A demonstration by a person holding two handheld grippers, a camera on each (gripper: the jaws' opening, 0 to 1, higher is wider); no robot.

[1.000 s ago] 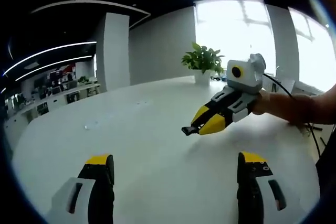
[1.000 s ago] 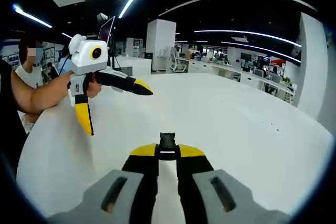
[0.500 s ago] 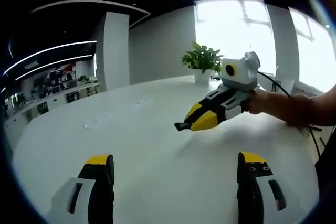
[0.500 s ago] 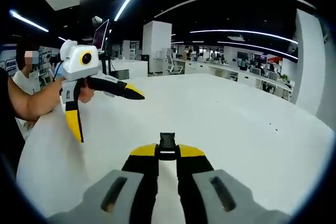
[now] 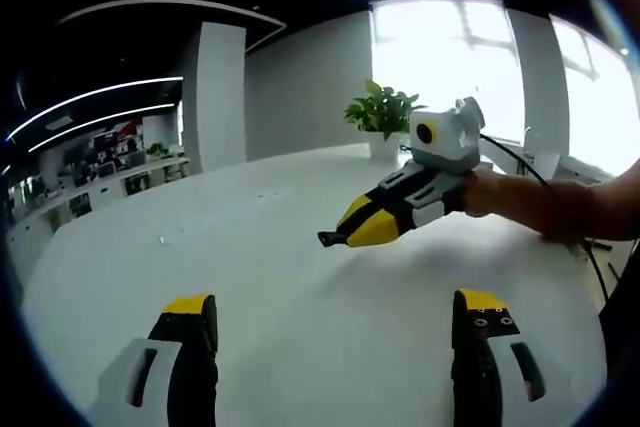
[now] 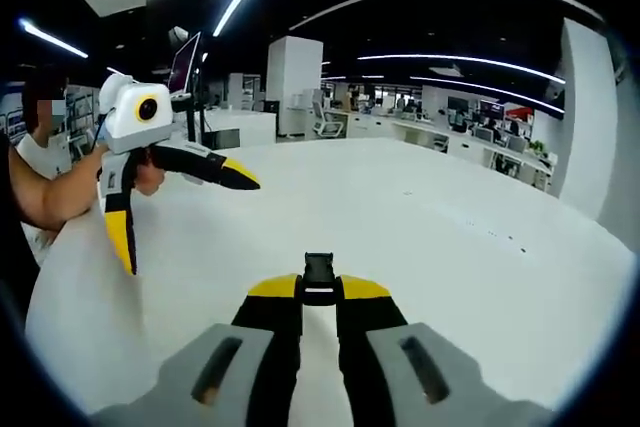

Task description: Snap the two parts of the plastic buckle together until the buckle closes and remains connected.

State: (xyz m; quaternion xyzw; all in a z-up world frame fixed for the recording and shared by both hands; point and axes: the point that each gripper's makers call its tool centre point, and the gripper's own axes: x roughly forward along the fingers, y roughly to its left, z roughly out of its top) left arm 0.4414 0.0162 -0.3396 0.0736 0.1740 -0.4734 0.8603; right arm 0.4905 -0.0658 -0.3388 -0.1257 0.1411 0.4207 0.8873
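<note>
Right gripper (image 6: pixel 320 292): jaws closed on small black buckle part (image 6: pixel 319 275), held above white surface (image 6: pixel 480 277). Left gripper (image 5: pixel 335 322): jaws wide, nothing held. 2nd buckle part not located. Step judged: pre-mating; next, 2nd part to be picked up w/ left gripper, approx 10 o'clock in right gripper view.

Bare white table (image 5: pixel 250 247) ahead; potted plant (image 5: pixel 385 117) at far edge.

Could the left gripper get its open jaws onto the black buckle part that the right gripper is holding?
Probably yes: the left gripper is wide open, and nothing stands between it and the buckle part clamped in the right gripper above the white table.
</note>
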